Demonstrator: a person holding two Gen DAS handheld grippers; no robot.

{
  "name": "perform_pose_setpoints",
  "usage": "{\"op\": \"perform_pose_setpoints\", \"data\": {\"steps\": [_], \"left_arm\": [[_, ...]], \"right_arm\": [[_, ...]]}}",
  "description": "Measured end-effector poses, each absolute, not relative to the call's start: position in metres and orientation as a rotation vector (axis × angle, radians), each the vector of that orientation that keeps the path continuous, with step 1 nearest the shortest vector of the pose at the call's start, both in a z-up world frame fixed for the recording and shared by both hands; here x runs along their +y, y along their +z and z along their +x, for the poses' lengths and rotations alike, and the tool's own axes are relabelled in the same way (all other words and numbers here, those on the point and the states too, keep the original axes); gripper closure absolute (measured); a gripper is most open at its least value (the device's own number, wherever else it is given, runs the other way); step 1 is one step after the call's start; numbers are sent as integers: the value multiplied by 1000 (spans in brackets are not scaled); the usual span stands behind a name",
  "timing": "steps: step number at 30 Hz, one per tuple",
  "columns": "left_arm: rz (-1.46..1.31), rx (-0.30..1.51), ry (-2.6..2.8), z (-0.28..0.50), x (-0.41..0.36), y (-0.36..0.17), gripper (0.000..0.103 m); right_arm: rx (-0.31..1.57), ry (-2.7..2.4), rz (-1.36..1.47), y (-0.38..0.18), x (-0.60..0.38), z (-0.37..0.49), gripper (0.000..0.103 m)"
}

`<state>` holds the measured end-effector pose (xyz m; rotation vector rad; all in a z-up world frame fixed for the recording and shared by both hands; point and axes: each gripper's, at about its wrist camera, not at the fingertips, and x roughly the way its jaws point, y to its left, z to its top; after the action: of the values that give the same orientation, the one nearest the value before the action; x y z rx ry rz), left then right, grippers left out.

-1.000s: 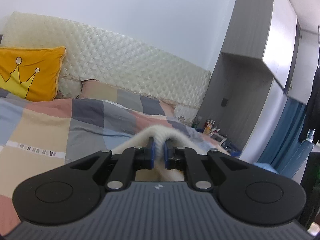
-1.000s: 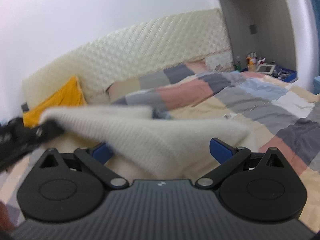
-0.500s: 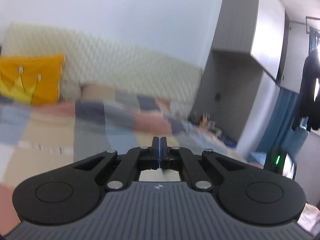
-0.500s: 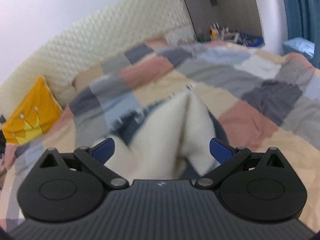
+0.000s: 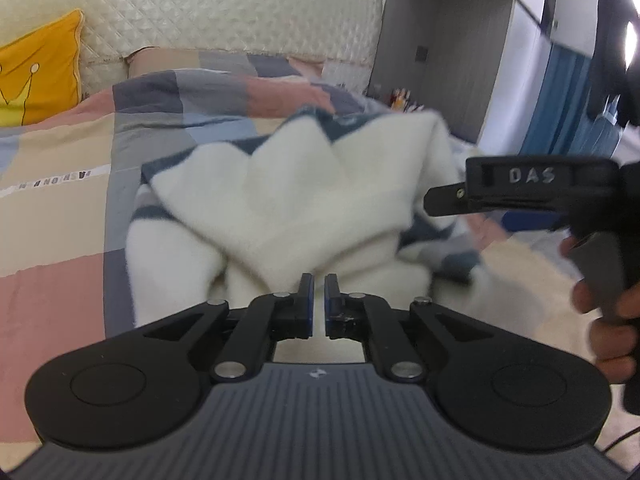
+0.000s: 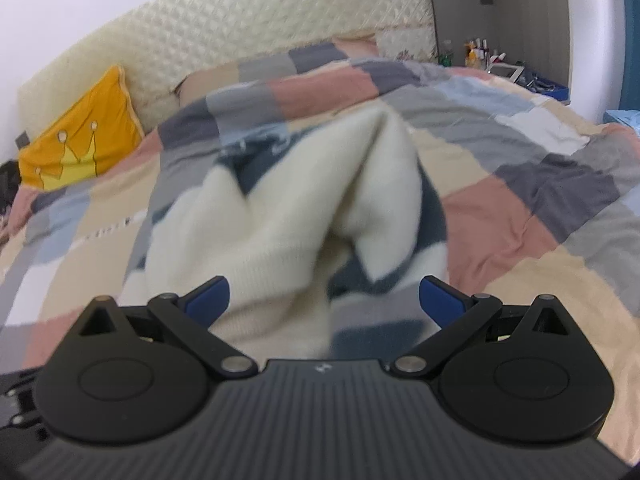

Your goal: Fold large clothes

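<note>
The left claw (image 5: pixel 318 300) was almost closed, gripping nothing; the right claw (image 6: pixel 324 300) gaped wide, empty. Just beyond both, the cream-and-navy sweater (image 5: pixel 296 196) lay rumpled on the patchwork bed (image 6: pixel 520 216). Behind stood a yellow crown cushion (image 6: pixel 84 140) against the quilted headboard (image 5: pixel 224 8).

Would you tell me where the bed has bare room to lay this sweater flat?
Bare quilt lies right of the cream sweater, and more between it and the yellow cushion. Crowded: the bed's middle, under the crumpled sweater, and the cluttered bedside shelf.
</note>
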<state>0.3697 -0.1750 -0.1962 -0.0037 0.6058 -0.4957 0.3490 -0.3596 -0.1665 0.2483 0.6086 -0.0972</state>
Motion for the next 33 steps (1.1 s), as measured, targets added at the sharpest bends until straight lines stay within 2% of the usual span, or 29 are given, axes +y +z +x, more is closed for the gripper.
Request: {"op": "perform_pose_setpoints", "data": {"steps": [3, 4, 5, 25, 33], "left_arm": [[8, 600, -461, 386, -180, -208, 76], [0, 594, -450, 391, -180, -212, 66], [-9, 587, -439, 397, -179, -215, 63], [328, 535, -353, 411, -216, -238, 62], [170, 422, -244, 414, -202, -217, 62]], "right_arm": [[600, -94, 206, -173, -354, 353, 0], [598, -95, 199, -174, -355, 355, 0], [595, -95, 192, -176, -354, 357, 0], [574, -78, 186, -191, -348, 378, 0], [583, -69, 163, -190, -344, 374, 0]]}}
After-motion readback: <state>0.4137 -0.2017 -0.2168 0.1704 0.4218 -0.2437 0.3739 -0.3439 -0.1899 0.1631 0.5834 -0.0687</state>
